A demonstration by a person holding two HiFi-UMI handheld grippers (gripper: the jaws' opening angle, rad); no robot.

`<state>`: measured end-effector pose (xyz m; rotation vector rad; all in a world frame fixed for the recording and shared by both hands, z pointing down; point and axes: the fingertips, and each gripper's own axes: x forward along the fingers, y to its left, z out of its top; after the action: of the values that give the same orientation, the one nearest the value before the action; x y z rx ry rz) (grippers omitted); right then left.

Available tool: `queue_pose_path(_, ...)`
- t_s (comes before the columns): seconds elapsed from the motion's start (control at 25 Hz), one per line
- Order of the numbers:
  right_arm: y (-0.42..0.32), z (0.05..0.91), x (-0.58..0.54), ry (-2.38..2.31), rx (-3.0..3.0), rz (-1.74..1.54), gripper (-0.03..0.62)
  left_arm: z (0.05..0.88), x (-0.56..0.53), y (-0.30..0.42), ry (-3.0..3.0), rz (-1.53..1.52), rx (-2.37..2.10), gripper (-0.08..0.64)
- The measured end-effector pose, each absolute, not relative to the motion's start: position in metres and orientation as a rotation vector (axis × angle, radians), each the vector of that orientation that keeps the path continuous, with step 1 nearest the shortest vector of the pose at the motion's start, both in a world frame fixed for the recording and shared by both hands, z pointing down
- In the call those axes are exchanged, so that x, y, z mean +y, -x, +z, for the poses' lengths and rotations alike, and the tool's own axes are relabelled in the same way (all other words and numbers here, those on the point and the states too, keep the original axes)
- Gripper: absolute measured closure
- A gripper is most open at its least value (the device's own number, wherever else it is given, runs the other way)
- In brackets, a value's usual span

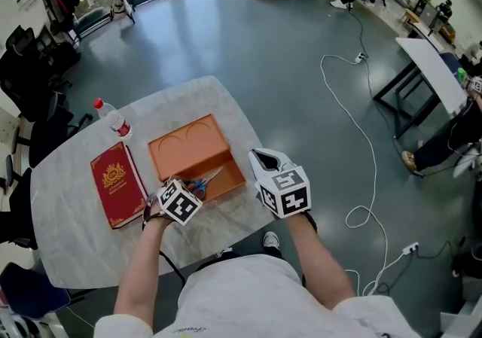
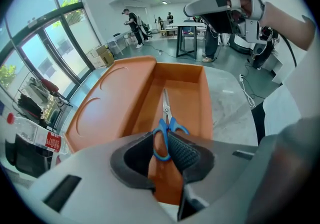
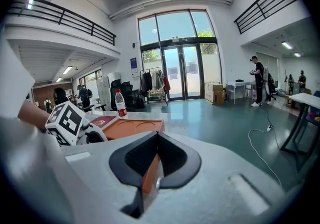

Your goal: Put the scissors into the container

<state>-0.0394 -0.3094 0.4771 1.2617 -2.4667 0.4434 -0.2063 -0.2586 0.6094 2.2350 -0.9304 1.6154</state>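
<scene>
Jaws of your left gripper [image 2: 163, 144] pinch the scissors [image 2: 166, 112] by a handle loop, centre frame, inside the container [image 2: 192, 93] for release. Right gripper [image 3: 156, 140] jaws sit pressed together, clear.

On the table [image 1: 83, 254] the container [image 1: 197, 141] stands in the middle (the scissors [image 1: 205, 182] are inside it). The book [image 1: 117, 184] lies left of it, the bottle [image 1: 113, 120] behind the book.

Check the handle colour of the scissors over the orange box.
Blue, on the small steel-bladed scissors; shows best in the left gripper view.
</scene>
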Motion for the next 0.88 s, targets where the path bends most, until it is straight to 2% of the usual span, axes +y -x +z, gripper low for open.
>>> queue_pose_path(0.56,0.065,0.464,-0.311,-1.066,-2.548,0.379,0.588,0.561,-0.255,0.230,-2.157,1.338,-1.286,0.477)
queue_pose_path(0.88,0.076,0.451,-0.313,-0.974,-2.594,0.327,0.588,0.524,-0.251,0.243,-2.104,1.054,-1.511,0.480)
